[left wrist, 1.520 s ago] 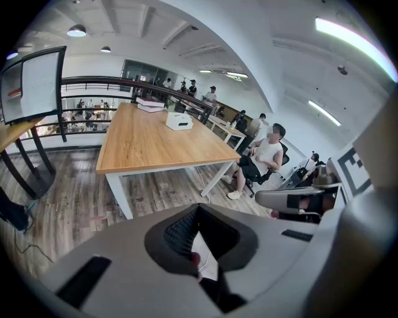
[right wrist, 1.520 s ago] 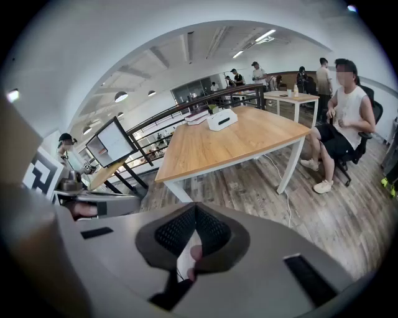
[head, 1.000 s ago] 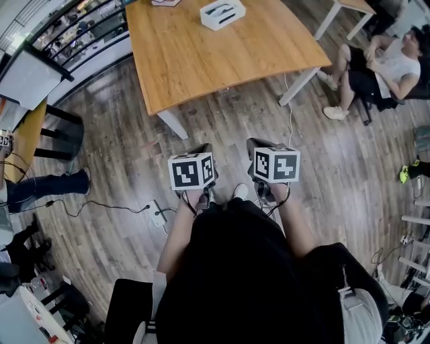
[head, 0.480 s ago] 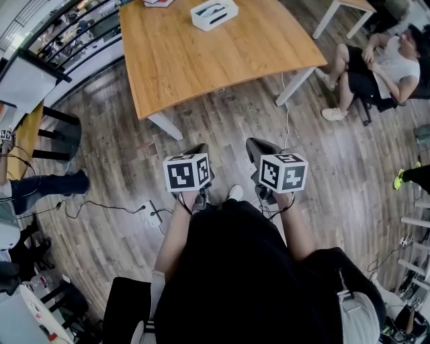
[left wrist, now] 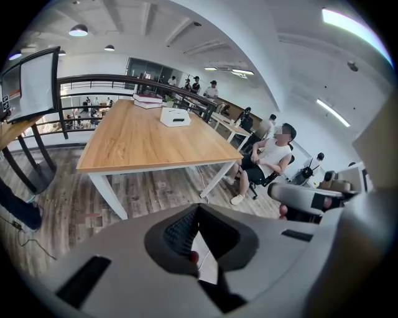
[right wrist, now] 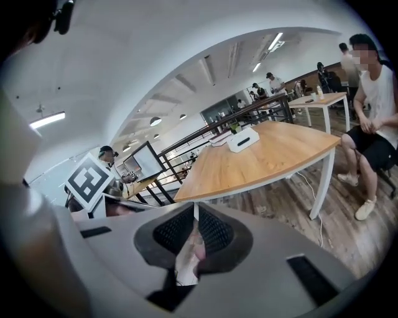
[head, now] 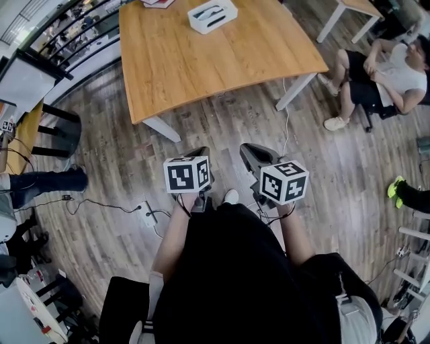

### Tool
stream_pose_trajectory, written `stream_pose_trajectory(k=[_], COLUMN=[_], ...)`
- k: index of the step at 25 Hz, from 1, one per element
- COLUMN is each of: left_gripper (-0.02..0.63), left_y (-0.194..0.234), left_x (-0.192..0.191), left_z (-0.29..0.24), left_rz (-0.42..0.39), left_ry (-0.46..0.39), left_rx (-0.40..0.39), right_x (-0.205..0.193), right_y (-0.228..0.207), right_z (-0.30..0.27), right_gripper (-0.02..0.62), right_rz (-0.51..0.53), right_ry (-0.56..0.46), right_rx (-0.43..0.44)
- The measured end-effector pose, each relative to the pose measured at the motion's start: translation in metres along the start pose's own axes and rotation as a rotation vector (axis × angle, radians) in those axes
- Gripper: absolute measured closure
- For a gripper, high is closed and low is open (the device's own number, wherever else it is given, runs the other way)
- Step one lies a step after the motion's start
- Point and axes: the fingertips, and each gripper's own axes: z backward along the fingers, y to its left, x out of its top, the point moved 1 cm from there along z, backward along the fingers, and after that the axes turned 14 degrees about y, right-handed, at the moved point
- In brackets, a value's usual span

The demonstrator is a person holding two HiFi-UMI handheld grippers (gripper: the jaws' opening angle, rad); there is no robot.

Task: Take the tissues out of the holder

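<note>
The white tissue holder (head: 213,15) sits at the far end of the wooden table (head: 215,60), with a dark slot in its top. It also shows in the left gripper view as a small white tissue holder (left wrist: 175,117), and in the right gripper view as the same tissue holder (right wrist: 243,140). Both grippers are held close to the person's body over the floor, well short of the table. My left gripper (head: 199,154) has its jaws together and nothing between them. My right gripper (head: 252,154) is likewise shut and empty.
Books (left wrist: 148,100) lie at the table's far edge beside the holder. A seated person (head: 383,74) is at the right. A power strip and cable (head: 146,213) lie on the wood floor, and a black stool (head: 57,134) stands at the left. A railing (left wrist: 99,81) runs behind the table.
The right gripper has drifted a little down and to the right. The table sits slightly higher in the head view. Both pairs of jaws stay together.
</note>
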Motion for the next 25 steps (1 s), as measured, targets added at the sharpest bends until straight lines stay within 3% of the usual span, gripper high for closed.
stream_pose_trajectory(k=[2, 13, 20, 25], left_gripper=[0.595, 0.595, 0.595, 0.595], left_y=[0.002, 0.024, 0.046, 0.067], left_x=[0.005, 0.067, 0.121, 0.155], left_z=[-0.004, -0.030, -0.043, -0.045], left_rz=[0.003, -0.005, -0.020, -0.027], left_ry=[0.008, -0.016, -0.005, 0.016], left_rx=[0.004, -0.023, -0.040, -0.051], right_x=[0.005, 0.054, 0.108, 0.144], right_y=[-0.001, -0.026, -0.028, -0.030], right_z=[-0.003, -0.036, -0.060, -0.080], right_gripper=[0.535, 0.534, 0.534, 0.520], right_rz=[0.023, 0.037, 0.112, 0.106], right_ry=[0.008, -0.011, -0.071, -0.097], right_rx=[0.007, -0.016, -0.001, -0.011])
